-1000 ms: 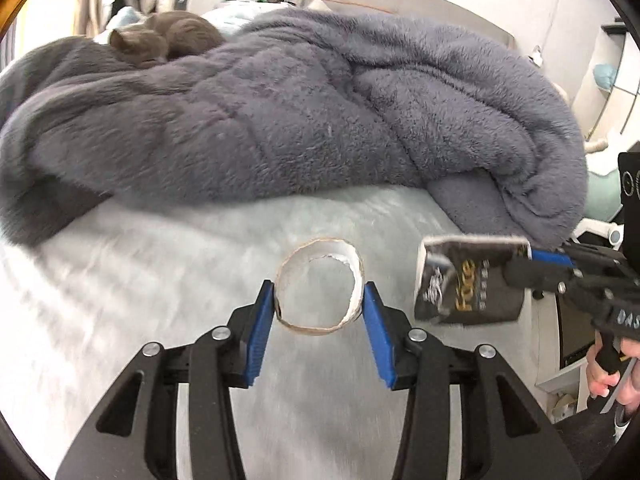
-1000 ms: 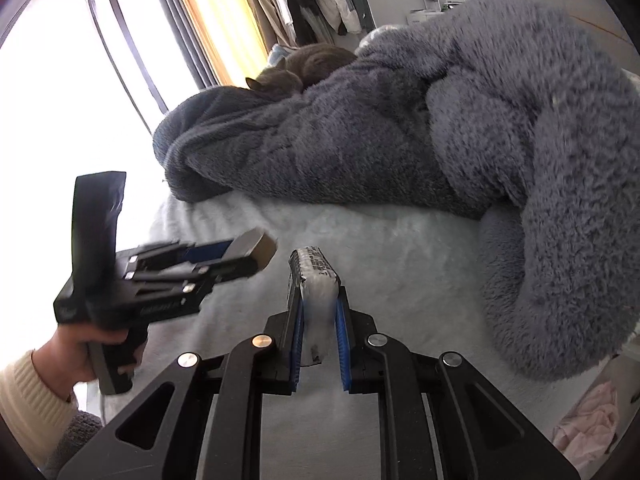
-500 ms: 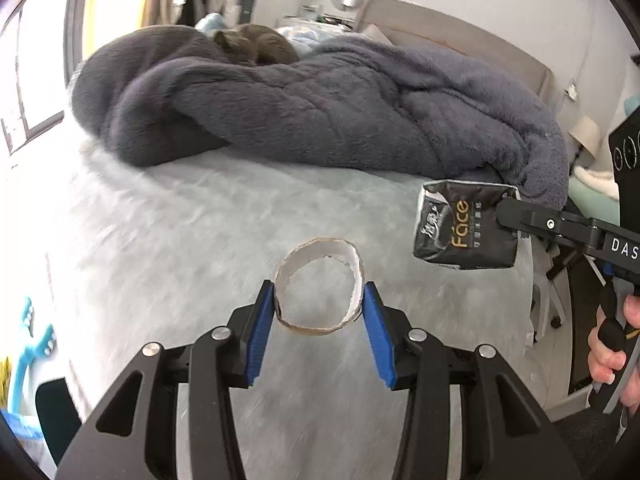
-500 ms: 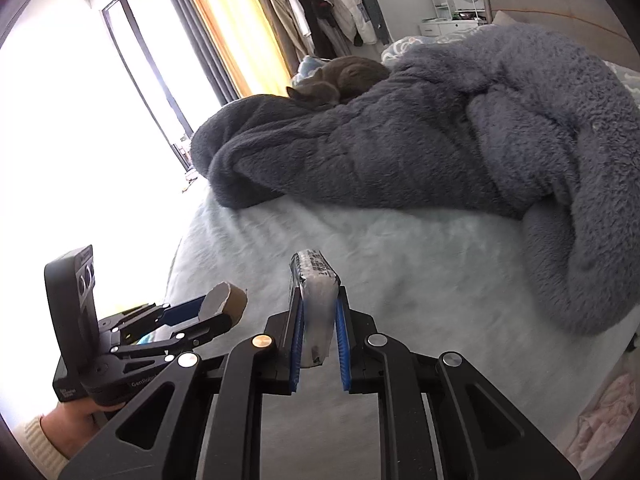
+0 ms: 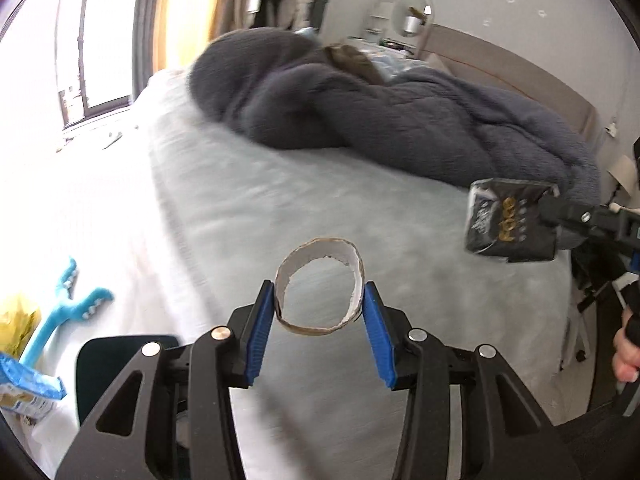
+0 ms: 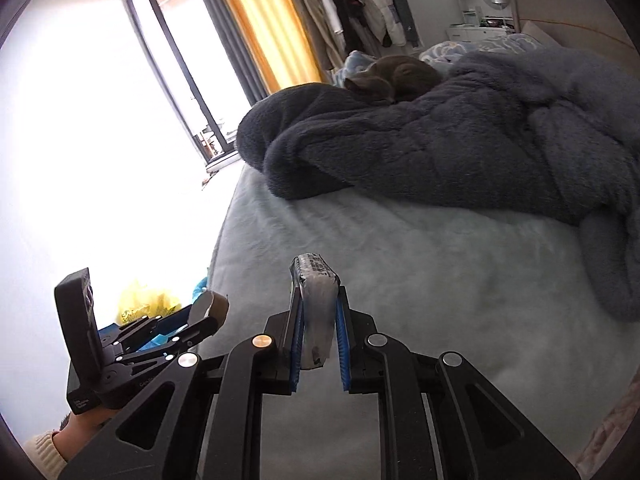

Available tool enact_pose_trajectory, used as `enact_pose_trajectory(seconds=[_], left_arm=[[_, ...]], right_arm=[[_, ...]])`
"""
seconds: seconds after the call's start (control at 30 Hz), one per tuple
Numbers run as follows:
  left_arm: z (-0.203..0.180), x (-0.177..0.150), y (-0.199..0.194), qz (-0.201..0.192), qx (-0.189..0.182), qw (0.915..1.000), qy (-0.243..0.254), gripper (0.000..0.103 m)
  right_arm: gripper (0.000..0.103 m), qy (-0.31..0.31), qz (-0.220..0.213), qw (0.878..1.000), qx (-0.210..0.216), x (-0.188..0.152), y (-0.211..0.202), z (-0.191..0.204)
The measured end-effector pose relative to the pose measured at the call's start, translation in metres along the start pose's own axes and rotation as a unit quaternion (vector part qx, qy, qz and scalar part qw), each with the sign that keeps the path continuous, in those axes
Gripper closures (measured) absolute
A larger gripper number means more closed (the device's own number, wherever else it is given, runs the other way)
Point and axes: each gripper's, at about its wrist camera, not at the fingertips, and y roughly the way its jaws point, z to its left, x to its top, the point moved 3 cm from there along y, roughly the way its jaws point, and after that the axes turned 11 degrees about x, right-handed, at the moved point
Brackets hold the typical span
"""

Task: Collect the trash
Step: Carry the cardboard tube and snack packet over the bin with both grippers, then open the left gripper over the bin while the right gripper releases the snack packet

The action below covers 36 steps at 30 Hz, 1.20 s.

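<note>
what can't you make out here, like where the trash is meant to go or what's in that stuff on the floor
- Bin: none in either view, so the destination is unknown.
- Yellow bag and blue packet: left wrist view, cut by the frame edge; contents unreadable.
- Tissue pack: print motion-blurred.
- Cardboard ring: right wrist view, mostly hidden behind the left gripper.

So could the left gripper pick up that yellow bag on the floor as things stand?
Probably not yet. The left gripper has its jaws closed on the cardboard ring, so they are occupied. The yellow bag lies off the bed, unobstructed otherwise.
</note>
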Motion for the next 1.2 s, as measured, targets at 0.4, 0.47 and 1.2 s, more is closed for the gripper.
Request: enact_pose_trajectory(seconds=[0.4,0.47,1.2], left_arm=[[0.092,-0.028,0.012,0.047,0.059,0.9955,-0.056,0.055],[0.103,-0.034,0.013,0.055,0.069,0.9944,-0.06,0.055],[0.21,-0.113,0.024,0.186,0.076,0.9714,-0.126,0.055]], right_arm=[[0.088,-0.064,0.029,0.997,0.034,0.003,0.061,0.073],[0.088,-0.068,0.034,0.996,0.042,0.001,0.07,0.085],[0.088,-0.114,0.11,0.982,0.106,-0.031,0.175,0.197]])
